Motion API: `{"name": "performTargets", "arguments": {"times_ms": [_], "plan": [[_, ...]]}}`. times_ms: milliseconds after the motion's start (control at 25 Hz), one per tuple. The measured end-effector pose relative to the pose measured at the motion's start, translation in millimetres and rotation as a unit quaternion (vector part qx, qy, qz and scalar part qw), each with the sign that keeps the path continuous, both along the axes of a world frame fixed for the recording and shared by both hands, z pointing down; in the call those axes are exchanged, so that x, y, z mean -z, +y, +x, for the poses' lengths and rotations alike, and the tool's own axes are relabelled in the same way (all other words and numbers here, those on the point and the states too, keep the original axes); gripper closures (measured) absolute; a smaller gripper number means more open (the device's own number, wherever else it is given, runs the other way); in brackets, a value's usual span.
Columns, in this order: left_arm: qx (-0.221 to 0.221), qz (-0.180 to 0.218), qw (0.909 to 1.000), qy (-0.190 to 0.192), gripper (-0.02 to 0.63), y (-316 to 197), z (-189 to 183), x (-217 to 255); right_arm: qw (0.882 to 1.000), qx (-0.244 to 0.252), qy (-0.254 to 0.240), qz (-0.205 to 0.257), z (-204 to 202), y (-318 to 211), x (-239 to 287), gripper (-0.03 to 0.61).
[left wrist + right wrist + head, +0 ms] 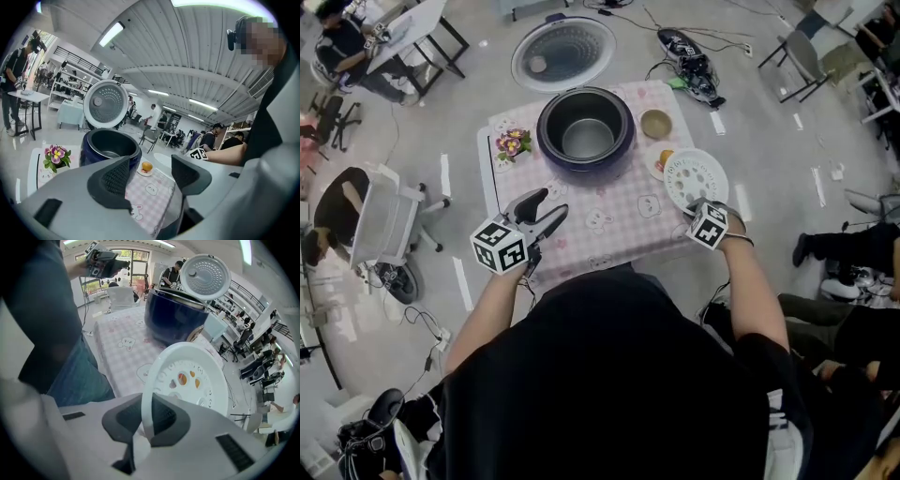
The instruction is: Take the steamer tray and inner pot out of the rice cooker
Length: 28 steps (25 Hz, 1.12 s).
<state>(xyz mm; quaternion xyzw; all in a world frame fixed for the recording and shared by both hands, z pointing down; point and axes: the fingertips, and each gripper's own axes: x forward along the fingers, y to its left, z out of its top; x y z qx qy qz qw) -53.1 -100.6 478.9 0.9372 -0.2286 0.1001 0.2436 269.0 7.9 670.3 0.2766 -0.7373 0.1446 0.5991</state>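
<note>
The dark blue rice cooker (pixel 586 127) stands at the back of the table with its lid (pixel 563 52) swung up. The metal inner pot (pixel 587 139) sits inside it. The white perforated steamer tray (pixel 695 178) is outside the cooker, low over the table's right side. My right gripper (pixel 698 211) is shut on the tray's near rim (pixel 146 394), pointing steeply down. Whether the tray touches the cloth I cannot tell. My left gripper (pixel 546 211) hovers open over the table's front left with nothing between its fingers. In the left gripper view, this gripper (pixel 150 176) faces the cooker (pixel 110 145).
The table (pixel 600 220) has a pink checked cloth. A small bowl (pixel 655 124) and an orange on a saucer (pixel 664 159) lie right of the cooker, a flower pot (pixel 513 143) left of it. Chairs, cables and seated people surround the table.
</note>
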Motion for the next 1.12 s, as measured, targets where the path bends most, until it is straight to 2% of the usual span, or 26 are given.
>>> {"name": "performTargets", "arguments": {"times_ms": [600, 1120], "plan": [[-0.010, -0.009, 0.9999, -0.010, 0.318, -4, 12, -9, 0.997, -0.049, -0.006, -0.059, 6, 34, -76, 0.552], [-0.010, -0.017, 0.9997, -0.017, 0.318, -3, 19, -15, 0.996, -0.028, -0.007, -0.079, -14, 37, -109, 0.548]]}}
